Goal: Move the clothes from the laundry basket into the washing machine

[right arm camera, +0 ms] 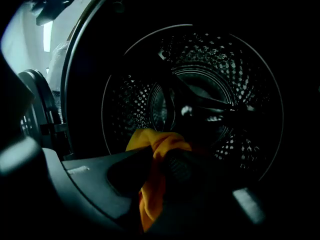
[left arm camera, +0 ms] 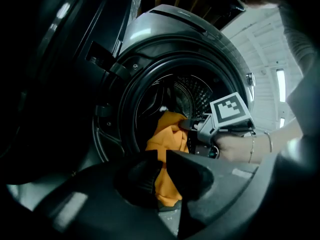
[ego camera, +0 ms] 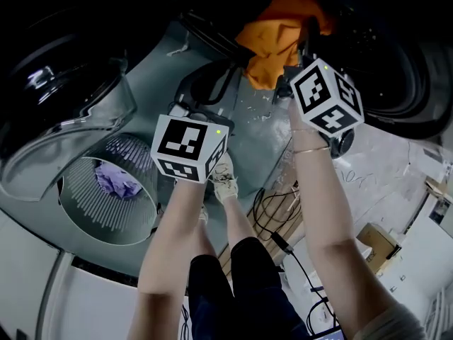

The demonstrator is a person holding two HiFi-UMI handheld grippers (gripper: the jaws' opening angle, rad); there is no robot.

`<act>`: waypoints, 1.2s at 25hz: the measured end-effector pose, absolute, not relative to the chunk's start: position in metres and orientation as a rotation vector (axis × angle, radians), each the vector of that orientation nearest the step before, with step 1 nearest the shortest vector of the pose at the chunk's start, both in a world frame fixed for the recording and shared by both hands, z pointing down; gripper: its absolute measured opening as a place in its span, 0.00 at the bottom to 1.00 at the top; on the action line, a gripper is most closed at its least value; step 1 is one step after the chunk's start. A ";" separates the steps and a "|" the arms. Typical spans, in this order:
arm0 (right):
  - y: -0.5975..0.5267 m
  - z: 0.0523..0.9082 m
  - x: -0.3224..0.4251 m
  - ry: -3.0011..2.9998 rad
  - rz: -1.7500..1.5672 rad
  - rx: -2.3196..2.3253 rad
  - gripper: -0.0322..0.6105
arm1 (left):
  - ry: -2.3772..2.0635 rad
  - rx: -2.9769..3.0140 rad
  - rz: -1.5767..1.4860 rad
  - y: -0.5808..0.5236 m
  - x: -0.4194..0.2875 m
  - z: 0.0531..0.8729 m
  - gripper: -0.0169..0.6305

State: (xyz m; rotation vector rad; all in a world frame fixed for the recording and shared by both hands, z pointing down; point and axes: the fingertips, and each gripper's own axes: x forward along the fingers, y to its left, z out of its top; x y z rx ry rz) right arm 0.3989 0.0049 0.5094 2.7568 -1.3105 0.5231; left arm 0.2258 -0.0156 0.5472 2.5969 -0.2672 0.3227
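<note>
Orange cloth (ego camera: 279,37) at washing machine (left arm camera: 165,39) drum mouth, pinched by right tool (right arm camera: 159,161); left tool (left arm camera: 162,166) jaws near-closed on same cloth. Laundry basket (ego camera: 92,218) near left, purple garment (ego camera: 117,181) inside.

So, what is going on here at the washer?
A person is loading the washer using a gripper in each hand. The right gripper has its jaws shut on an orange cloth and holds it at the mouth of the drum, with part of the cloth hanging below the jaws. The left gripper is empty, jaws together, lower down in front of the washer. One purple cloth lies in the basket.
</note>
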 end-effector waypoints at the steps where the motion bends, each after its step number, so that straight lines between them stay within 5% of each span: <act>1: 0.002 0.505 0.405 -1.301 0.506 2.765 0.17 | -0.271 2.591 0.320 -0.015 0.226 0.548 0.11; 4: -0.006 0.499 0.412 -1.307 0.475 2.757 0.20 | -0.270 2.574 0.319 -0.012 0.226 0.552 0.11; 8: -0.012 0.504 0.400 -1.370 0.479 2.691 0.57 | -0.257 2.565 0.334 -0.004 0.224 0.557 0.11; 15: 0.001 0.500 0.391 -1.346 0.494 2.728 0.81 | -0.248 2.578 0.345 -0.003 0.221 0.551 0.11; 20: 0.021 0.519 0.359 -1.380 0.599 2.689 0.83 | -0.267 2.575 0.364 -0.004 0.214 0.557 0.11; 27: 0.060 0.606 0.316 -1.310 0.936 2.595 0.64 | -0.269 2.546 0.402 0.007 0.204 0.578 0.11; 30: 0.075 0.640 0.307 -1.240 1.043 2.551 0.65 | -0.277 2.538 0.414 0.010 0.199 0.588 0.11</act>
